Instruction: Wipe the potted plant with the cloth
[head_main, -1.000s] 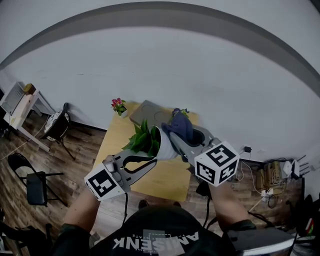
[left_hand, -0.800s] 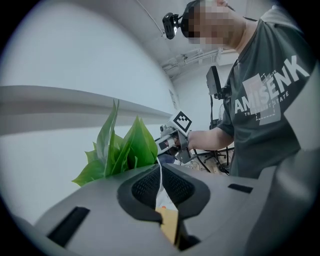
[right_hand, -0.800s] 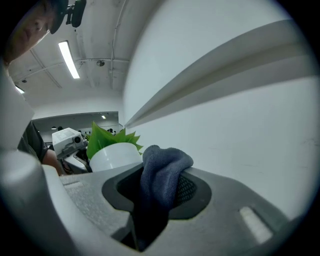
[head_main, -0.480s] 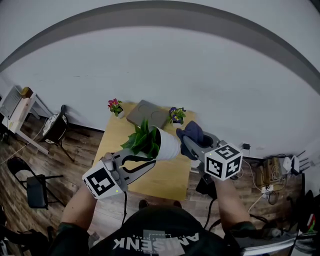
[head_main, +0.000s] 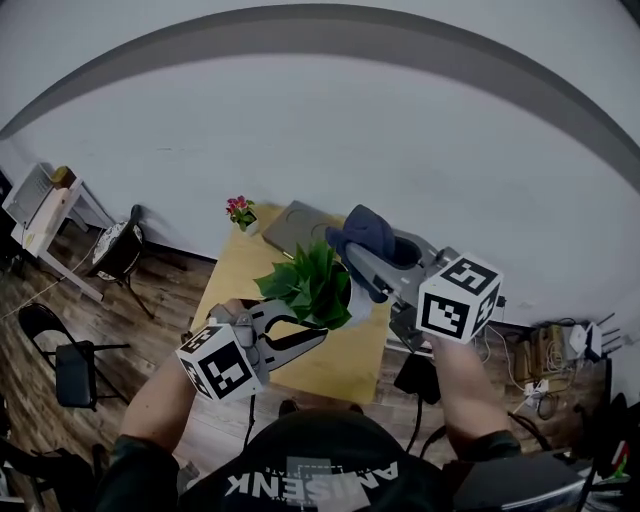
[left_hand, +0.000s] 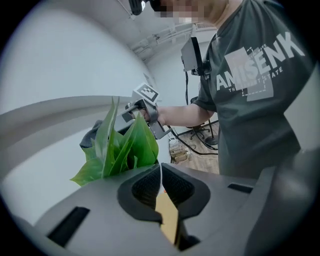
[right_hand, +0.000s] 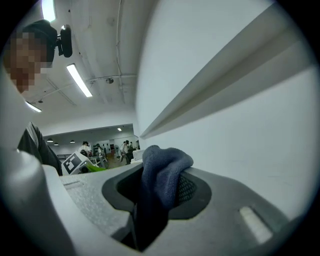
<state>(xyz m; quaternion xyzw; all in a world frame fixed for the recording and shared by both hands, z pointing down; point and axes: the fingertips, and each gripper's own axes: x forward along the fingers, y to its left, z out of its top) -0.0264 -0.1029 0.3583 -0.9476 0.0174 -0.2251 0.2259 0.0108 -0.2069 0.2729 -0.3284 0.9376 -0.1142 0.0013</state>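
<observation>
The left claw (left_hand: 161, 174) is closed on the thin white rim of the pot (head_main: 360, 300); in the left gripper view the rim shows as a pale line pinched between the two dark pads, which stand almost together. The plant (head_main: 312, 285) rises just past this claw's tips and a little to their left, its broad green leaves fanned out, and in the head view the pot hangs tipped from the tips, mouth and leaves turned towards the person's left. The right claw (right_hand: 159, 186) is clamped on the cloth (right_hand: 162, 170), a dark blue knitted bunch that bulges up out of the jaws and folds over one pad. From the head view the cloth sits just beyond the leaves and right beside the pot's far side; whether it touches a leaf I cannot tell. Seen from the left claw, the cloth peeps out behind the leaves, with the right claw's cube (left_hand: 146, 92) above it. The wooden table (head_main: 245, 270) lies below both claws; on it, well past the left claw's tips, stand a small pot of pink flowers (head_main: 239, 211) and a grey board (head_main: 295, 225), the board partly behind the cloth
</observation>
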